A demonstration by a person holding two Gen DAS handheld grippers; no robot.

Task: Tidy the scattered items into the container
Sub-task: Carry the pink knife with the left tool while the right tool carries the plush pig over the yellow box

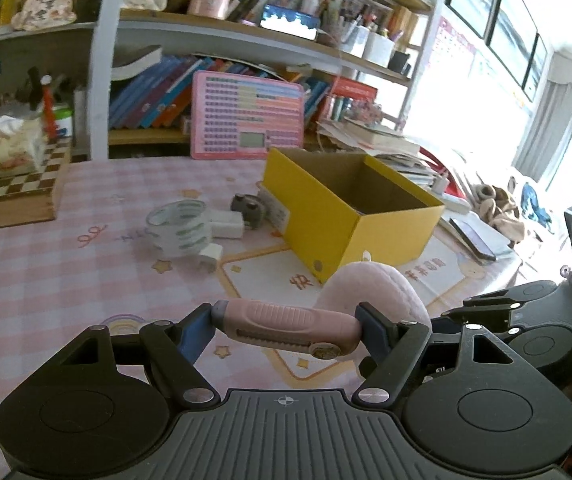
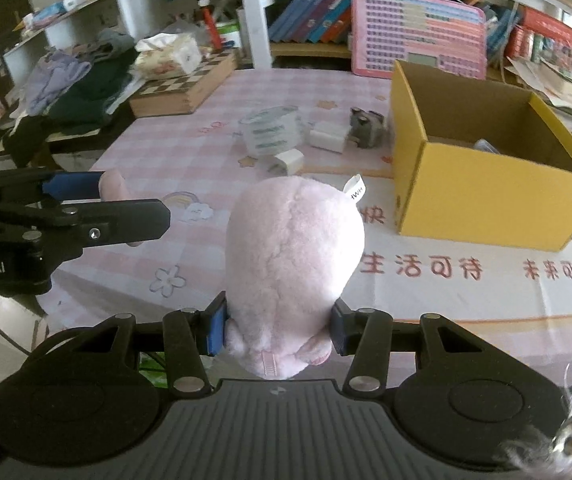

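Note:
My left gripper [image 1: 286,330] is shut on a pink utility knife [image 1: 286,326], held crosswise end to end between its blue pads above the pink checked tablecloth. My right gripper [image 2: 278,330] is shut on a pink plush toy [image 2: 294,256], squeezed at its lower end; the same plush toy [image 1: 374,288] shows just beyond the knife in the left wrist view. The open yellow cardboard box [image 1: 350,216] [image 2: 482,200] stands ahead of both grippers. On the cloth left of the box lie a roll of clear tape [image 1: 178,232] [image 2: 272,132], white chargers [image 1: 228,226] [image 2: 328,140] and a small grey figure [image 1: 248,208] [image 2: 366,126].
A wooden chessboard box [image 1: 22,196] [image 2: 184,88] sits at the table's left edge with a tissue pack on it. A pink learning tablet [image 1: 246,116] [image 2: 418,32] leans against the bookshelf behind the box. Books, a phone [image 1: 472,236] and papers crowd the right side.

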